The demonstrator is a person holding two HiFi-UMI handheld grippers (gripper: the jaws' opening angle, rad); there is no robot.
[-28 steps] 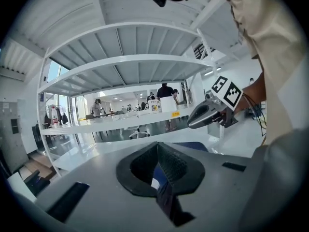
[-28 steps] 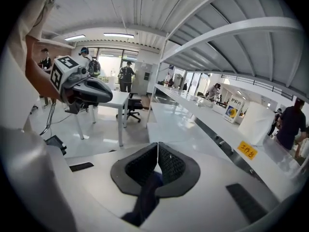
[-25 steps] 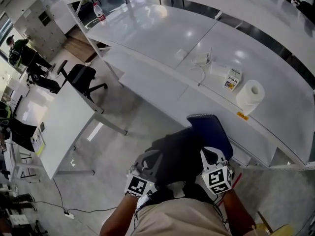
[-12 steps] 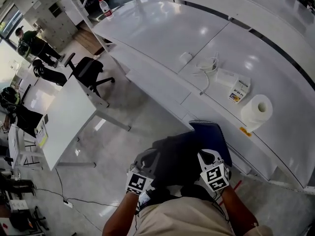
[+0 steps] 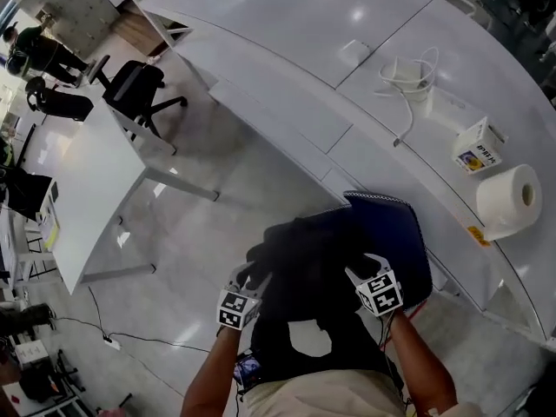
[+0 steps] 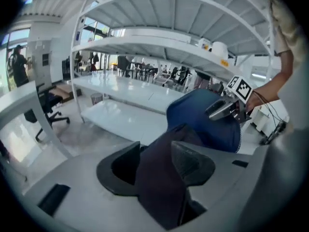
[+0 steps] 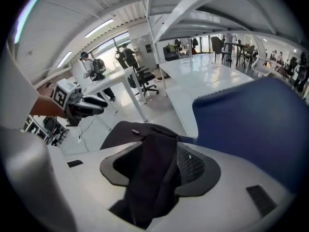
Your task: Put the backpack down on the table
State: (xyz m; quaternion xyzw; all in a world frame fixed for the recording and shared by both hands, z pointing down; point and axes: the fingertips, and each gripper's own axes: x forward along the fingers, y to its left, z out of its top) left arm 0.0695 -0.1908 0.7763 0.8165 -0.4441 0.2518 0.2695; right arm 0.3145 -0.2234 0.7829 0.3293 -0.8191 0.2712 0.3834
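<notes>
The backpack [image 5: 347,241], dark blue with a black front and straps, hangs in front of me, its far corner at the front edge of the long white table [image 5: 287,50]. My left gripper [image 5: 252,272] and right gripper [image 5: 358,268] flank its near end. Both sets of jaws have just been opening. In the left gripper view a black strap [image 6: 159,178] lies loose between the parted jaws of the left gripper [image 6: 157,163], with a gap beside it. In the right gripper view another strap [image 7: 152,173] drapes through the right gripper [image 7: 154,166] the same way.
On the table lie a toilet paper roll [image 5: 508,200], a small box [image 5: 478,146] and a white cable [image 5: 408,72]. An office chair [image 5: 135,89] and a second white desk [image 5: 87,181] stand at the left. A shelf runs above the table.
Both grippers have come down with the backpack, toward the table's front edge. Their jaws, shut on the straps before, now stand apart. More of the blue face shows.
</notes>
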